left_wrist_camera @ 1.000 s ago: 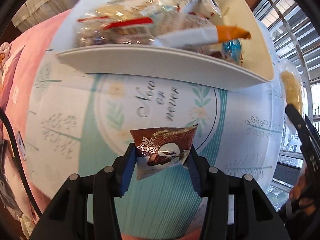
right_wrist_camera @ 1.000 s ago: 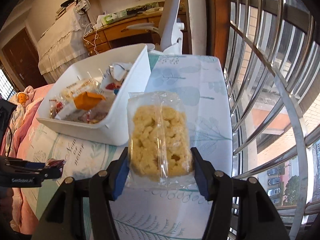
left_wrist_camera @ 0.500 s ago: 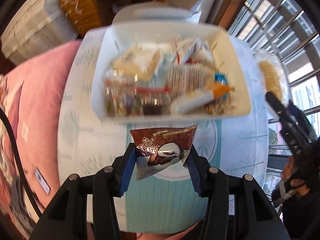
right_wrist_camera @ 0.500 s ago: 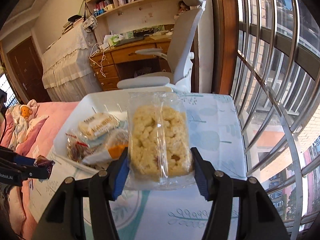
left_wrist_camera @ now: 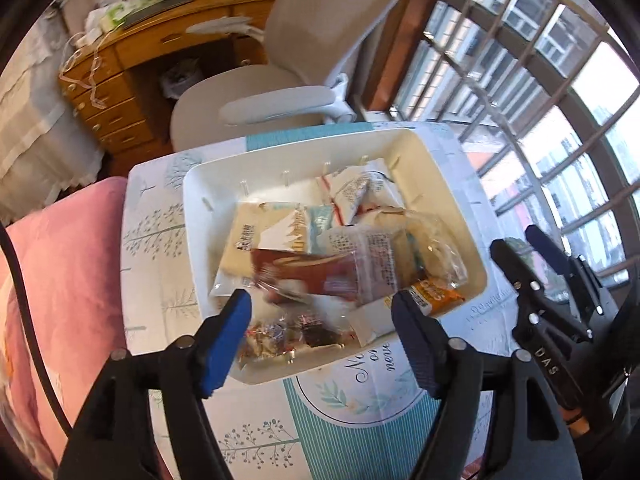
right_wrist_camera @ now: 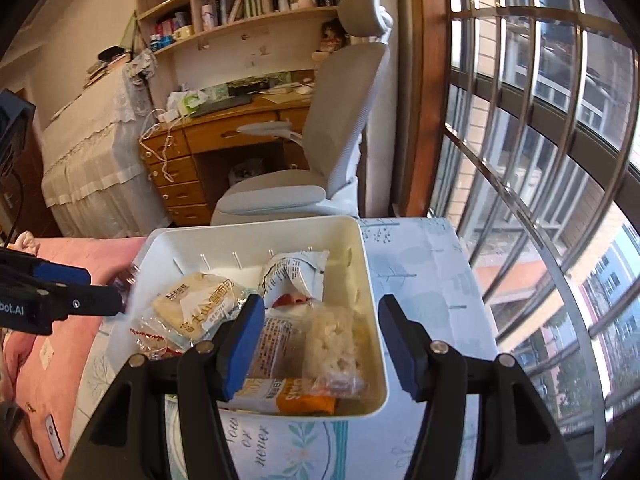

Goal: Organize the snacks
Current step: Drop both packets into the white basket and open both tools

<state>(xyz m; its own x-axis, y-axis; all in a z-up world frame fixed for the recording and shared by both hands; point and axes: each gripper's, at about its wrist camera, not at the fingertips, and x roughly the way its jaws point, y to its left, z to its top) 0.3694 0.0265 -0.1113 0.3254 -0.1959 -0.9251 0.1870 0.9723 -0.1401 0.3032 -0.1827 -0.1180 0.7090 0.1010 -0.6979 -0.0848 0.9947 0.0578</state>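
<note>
Snacks fill the white bin (left_wrist_camera: 460,216) on the worktop (left_wrist_camera: 360,420). Left hand-held gripper (left_wrist_camera: 320,320) hangs above it, fingers spread, gripping nothing; a blurred brown chocolate packet (left_wrist_camera: 308,276) lies among the packets. Right hand-held gripper (right_wrist_camera: 320,328) is likewise spread, with the clear-wrapped puffed rice cake (right_wrist_camera: 336,344) lying in the bin's near corner.

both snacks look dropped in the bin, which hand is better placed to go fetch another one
Neither clearly. The left gripper and right gripper are both open and empty over the white bin, and no loose snack shows on the tablecloth in either view.
</note>
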